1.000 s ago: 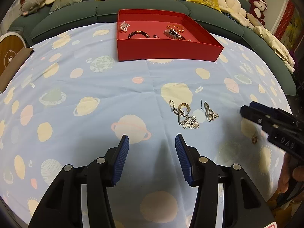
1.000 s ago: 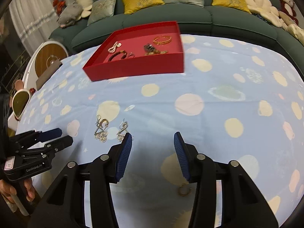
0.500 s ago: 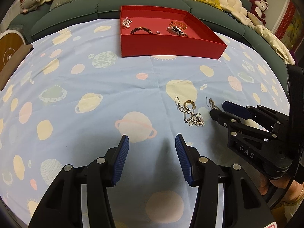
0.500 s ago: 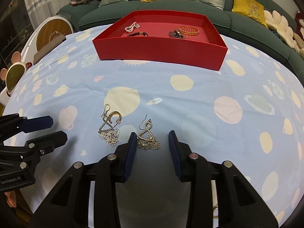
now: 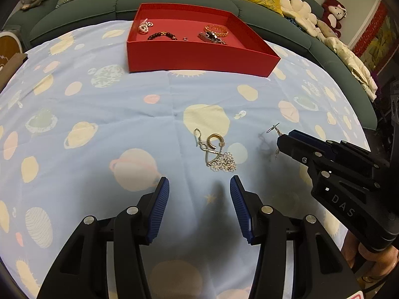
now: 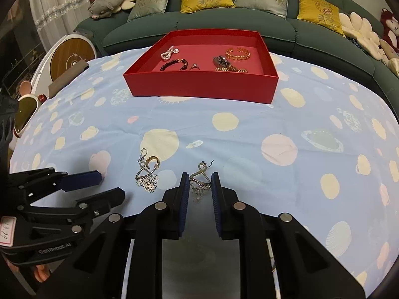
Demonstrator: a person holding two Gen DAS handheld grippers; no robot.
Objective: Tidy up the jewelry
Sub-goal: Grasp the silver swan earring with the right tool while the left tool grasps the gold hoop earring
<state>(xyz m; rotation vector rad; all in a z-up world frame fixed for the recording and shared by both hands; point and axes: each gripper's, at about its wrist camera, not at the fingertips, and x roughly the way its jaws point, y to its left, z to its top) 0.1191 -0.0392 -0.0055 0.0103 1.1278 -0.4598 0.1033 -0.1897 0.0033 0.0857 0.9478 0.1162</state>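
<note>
My right gripper (image 6: 199,182) is closed around a dangling earring (image 6: 200,180) and holds it; in the left wrist view the earring (image 5: 274,129) hangs from the right gripper (image 5: 284,142) above the cloth. A second earring with a gold ring beside it (image 5: 217,152) lies on the cloth; it also shows in the right wrist view (image 6: 147,173). My left gripper (image 5: 199,199) is open and empty just short of it. The red tray (image 6: 199,87) at the back holds several bracelets and small pieces.
The table is covered by a blue planet-print cloth (image 5: 99,114). A green sofa (image 6: 224,25) with cushions curves behind the tray. A round wooden object (image 6: 71,58) stands at the far left of the table edge.
My right gripper has moved forward over the right earring and closed on it, lifting it off the cloth. My left gripper has stayed open and edged closer to the other earring.
</note>
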